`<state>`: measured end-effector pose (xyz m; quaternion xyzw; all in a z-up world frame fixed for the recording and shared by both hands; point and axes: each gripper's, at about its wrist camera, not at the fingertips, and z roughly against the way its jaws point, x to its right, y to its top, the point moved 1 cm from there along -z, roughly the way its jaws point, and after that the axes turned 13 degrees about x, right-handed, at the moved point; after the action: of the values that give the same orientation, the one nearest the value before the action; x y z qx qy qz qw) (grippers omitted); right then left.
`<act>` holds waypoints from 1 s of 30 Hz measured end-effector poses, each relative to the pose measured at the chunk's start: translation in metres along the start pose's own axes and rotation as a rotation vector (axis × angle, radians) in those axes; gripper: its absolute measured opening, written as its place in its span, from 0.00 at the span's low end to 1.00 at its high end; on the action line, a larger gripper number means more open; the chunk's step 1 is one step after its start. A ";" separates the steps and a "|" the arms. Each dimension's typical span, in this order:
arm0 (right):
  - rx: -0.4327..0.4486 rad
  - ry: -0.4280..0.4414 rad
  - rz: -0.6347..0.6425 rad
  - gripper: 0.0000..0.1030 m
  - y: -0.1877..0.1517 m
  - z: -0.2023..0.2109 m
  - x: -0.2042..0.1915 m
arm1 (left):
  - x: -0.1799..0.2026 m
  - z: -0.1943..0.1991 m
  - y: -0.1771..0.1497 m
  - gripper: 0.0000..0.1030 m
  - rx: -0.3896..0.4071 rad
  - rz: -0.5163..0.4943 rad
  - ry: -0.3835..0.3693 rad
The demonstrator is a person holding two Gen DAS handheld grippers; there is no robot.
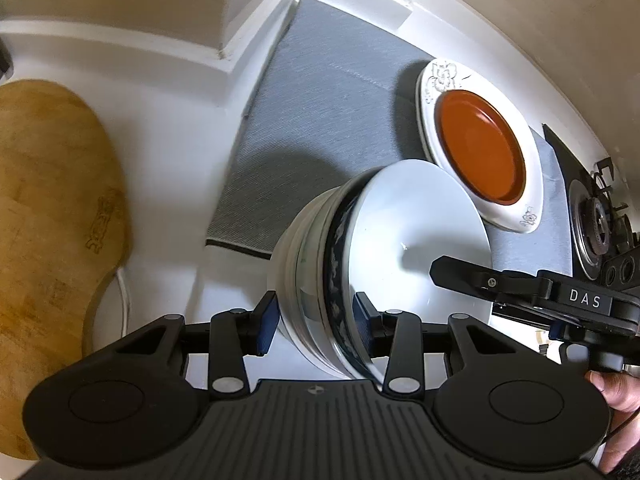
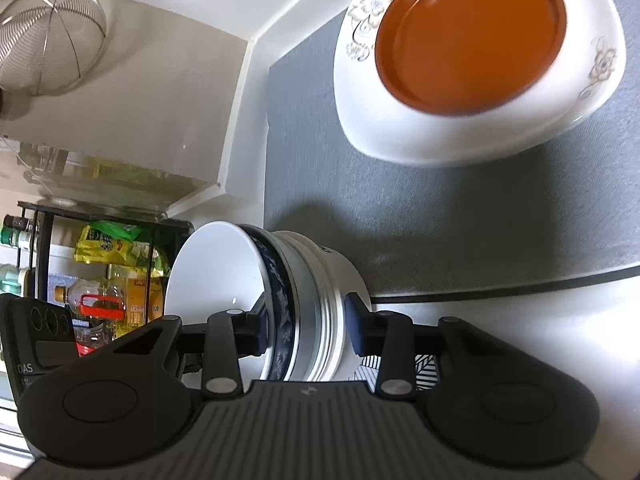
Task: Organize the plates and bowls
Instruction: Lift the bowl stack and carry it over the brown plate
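A nested stack of bowls [image 1: 352, 248], the inner one white with a blue patterned rim, is held in the air between both grippers. My left gripper [image 1: 316, 320] is shut on its rim, one pad inside and one outside. My right gripper [image 2: 306, 328] is shut on the opposite rim of the same stack [image 2: 280, 280], and its finger shows in the left wrist view [image 1: 460, 274]. A white floral plate [image 1: 524, 204] with an orange plate [image 1: 480, 144] on it lies on the grey mat [image 1: 320, 120]; they also show in the right wrist view, the white plate [image 2: 400, 120] and the orange plate [image 2: 468, 36].
A wooden cutting board [image 1: 52, 208] lies on the white counter at left. A gas stove burner [image 1: 592, 220] is at right. A wire strainer [image 2: 48, 36] hangs on the wall, and a black rack with bottles and packets [image 2: 104, 272] stands beyond the counter.
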<state>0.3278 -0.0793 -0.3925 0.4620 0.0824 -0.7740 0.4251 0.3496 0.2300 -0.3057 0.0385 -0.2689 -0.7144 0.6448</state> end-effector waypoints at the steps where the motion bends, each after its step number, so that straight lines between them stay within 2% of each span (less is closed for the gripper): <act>1: 0.006 -0.001 0.003 0.41 0.001 0.002 0.000 | 0.003 0.000 0.001 0.41 0.002 -0.008 0.001; 15: 0.103 -0.019 0.027 0.40 0.042 0.035 -0.001 | 0.045 -0.003 0.028 0.42 0.032 -0.053 -0.051; 24: 0.216 -0.054 0.063 0.40 0.101 0.068 0.001 | 0.098 -0.019 0.073 0.42 0.063 -0.099 -0.115; 30: 0.268 -0.092 0.072 0.40 0.145 0.075 0.019 | 0.126 -0.052 0.102 0.41 0.060 -0.101 -0.162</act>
<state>0.3817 -0.2197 -0.3274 0.4815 -0.0581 -0.7825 0.3904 0.4411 0.0911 -0.2689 0.0134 -0.3391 -0.7383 0.5829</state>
